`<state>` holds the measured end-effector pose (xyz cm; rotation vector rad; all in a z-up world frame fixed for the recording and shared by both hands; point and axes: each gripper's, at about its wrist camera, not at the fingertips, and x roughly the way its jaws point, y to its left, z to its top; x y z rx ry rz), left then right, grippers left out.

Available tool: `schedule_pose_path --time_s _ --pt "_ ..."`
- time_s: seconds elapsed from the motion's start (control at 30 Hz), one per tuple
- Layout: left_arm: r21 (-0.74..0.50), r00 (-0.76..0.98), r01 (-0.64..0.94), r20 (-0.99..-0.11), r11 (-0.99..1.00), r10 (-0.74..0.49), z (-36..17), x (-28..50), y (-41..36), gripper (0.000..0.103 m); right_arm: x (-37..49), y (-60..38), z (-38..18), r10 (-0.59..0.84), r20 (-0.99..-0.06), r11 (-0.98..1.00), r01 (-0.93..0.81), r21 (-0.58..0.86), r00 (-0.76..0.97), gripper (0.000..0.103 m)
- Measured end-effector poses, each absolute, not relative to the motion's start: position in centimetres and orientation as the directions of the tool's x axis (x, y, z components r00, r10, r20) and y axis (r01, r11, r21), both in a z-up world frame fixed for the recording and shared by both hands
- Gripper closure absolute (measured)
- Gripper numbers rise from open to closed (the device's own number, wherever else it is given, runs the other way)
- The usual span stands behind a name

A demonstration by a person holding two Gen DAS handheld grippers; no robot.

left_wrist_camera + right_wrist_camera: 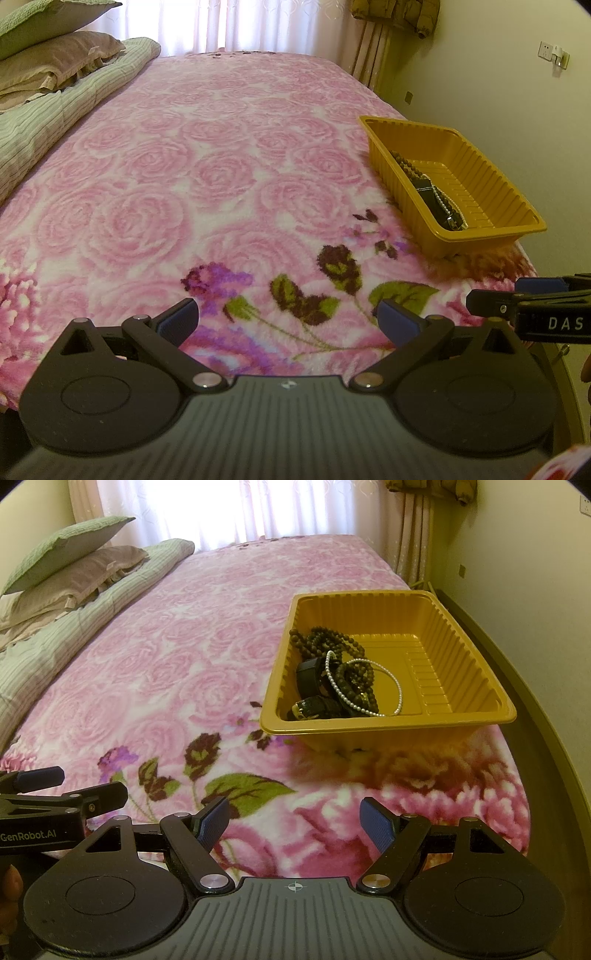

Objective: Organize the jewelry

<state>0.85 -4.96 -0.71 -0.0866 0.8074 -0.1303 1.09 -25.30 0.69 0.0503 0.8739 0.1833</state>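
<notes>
A pearl strand (369,686), dark beads (332,642) and a watch (314,705) lie piled in the yellow tray (461,657) at two o'clock on the bed (184,664), while the left tongs (288,317) and right tongs (293,819) hover level, side by side, spread wide, holding nothing.

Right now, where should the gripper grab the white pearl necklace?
Probably the pearl necklace's right-hand loop, which lies alone on the bare floor of the yellow tray. Come straight down from above with the open right gripper; its left part is tangled over the dark wooden beads.
</notes>
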Motion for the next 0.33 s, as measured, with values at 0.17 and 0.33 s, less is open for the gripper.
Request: schedule_pose_path --time_s 0.17,0.33 --pt "-0.136 0.686 0.087 -0.711 0.987 -0.158 -0.92 0.72 -4.88 0.000 1.02 -25.23 0.64 0.184 -0.758 0.983 -0.141 0.121 0.626 0.026" --pt "-0.142 0.689 0.087 -0.706 0.986 -0.162 -0.87 0.72 -4.82 0.000 0.78 -24.96 0.55 0.185 -0.756 0.982 -0.143 0.121 0.627 0.026"
